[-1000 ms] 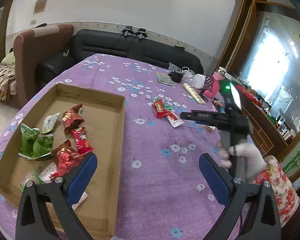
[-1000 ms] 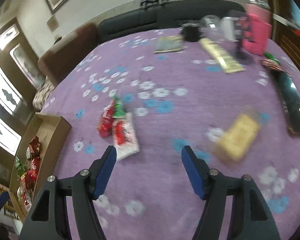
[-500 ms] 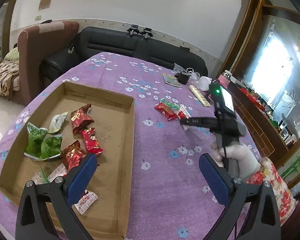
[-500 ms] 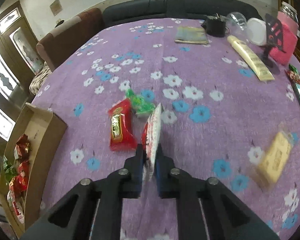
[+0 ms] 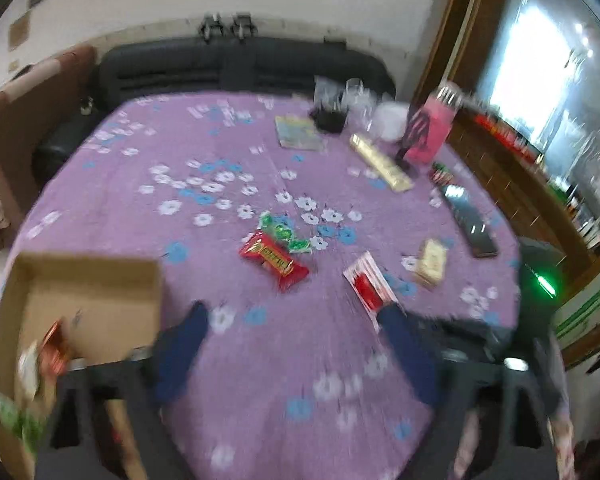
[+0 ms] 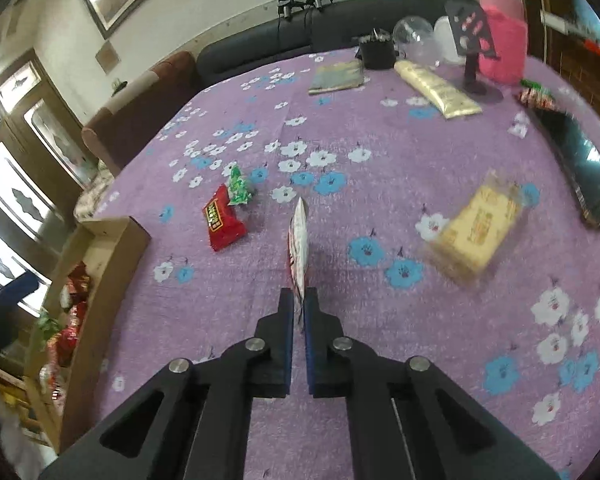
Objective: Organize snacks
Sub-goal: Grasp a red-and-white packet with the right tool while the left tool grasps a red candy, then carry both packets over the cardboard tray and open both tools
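The white packet, thin, light and floppy and best pinched at an edge seam, hangs edge-on above the cloth right of the box, nipped by the right gripper; the left gripper gapes wide.

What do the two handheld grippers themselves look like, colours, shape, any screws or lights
The right gripper has a matte black plastic frame with cut-out openings, silver round screw heads at its joints, and flat rectangular fingers faced with blue pads. The left gripper, blurred here, shows the same black frame and dark blue pads. In the left wrist view a green light glows at the right.
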`<state>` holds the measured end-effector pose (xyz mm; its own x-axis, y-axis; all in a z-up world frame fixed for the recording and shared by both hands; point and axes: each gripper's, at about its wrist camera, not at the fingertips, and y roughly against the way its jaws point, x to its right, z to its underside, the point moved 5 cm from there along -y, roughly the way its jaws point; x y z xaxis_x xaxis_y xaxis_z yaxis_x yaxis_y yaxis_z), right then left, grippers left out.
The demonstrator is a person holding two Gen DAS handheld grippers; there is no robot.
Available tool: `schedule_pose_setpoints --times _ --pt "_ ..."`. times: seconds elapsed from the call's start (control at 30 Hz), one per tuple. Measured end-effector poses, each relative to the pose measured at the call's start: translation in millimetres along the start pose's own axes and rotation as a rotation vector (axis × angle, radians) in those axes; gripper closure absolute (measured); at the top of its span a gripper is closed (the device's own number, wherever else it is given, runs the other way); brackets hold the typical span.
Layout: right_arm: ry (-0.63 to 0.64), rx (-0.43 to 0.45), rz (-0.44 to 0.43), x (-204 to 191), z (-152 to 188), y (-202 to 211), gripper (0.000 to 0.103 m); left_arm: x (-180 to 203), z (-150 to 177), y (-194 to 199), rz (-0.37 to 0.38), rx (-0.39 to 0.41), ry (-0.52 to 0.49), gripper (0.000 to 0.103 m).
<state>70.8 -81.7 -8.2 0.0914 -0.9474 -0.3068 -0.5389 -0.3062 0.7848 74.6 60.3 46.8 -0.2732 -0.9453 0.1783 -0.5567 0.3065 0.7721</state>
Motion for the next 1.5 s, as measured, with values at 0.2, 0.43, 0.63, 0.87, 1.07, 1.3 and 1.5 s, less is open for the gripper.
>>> schedule_pose_setpoints --times 0.2,0.43,0.63,0.87,1.07,1.3,1.5 --pt "0.023 0.0 0.011 4.9 -2.1 -8.3 0.096 -10.6 -27.9 -76.5 -0.068 -0.079 0.04 0.03" --pt "0.065 0.059 0.039 1.4 -12.5 -9.2 0.063 -10.1 -21.9 -114.3 -0.131 -0.137 -0.03 0.073" --pt "-0.02 0.034 -0.003 17.0 -17.4 -13.3 0.062 -16.9 -10.9 -93.3 -0.086 -0.109 -0.019 0.084" --pt "-0.151 0.064 -0.078 42.0 -23.8 -7.6 0.061 -14.3 15.9 -57.3 -0.051 -0.098 -0.033 0.084" --pt "-0.03 0.077 -0.01 24.6 -28.4 -13.8 0.054 -5.2 37.3 -13.7 0.034 -0.06 0.003 0.084" --pt "0.081 0.06 0.126 11.0 -24.4 -22.3 0.06 -13.4 69.8 40.3 0.061 0.021 0.049 0.084" --pt "0.135 0.071 0.182 2.4 -18.8 -19.3 0.077 -43.7 94.9 92.9 0.057 0.112 0.135 0.083"
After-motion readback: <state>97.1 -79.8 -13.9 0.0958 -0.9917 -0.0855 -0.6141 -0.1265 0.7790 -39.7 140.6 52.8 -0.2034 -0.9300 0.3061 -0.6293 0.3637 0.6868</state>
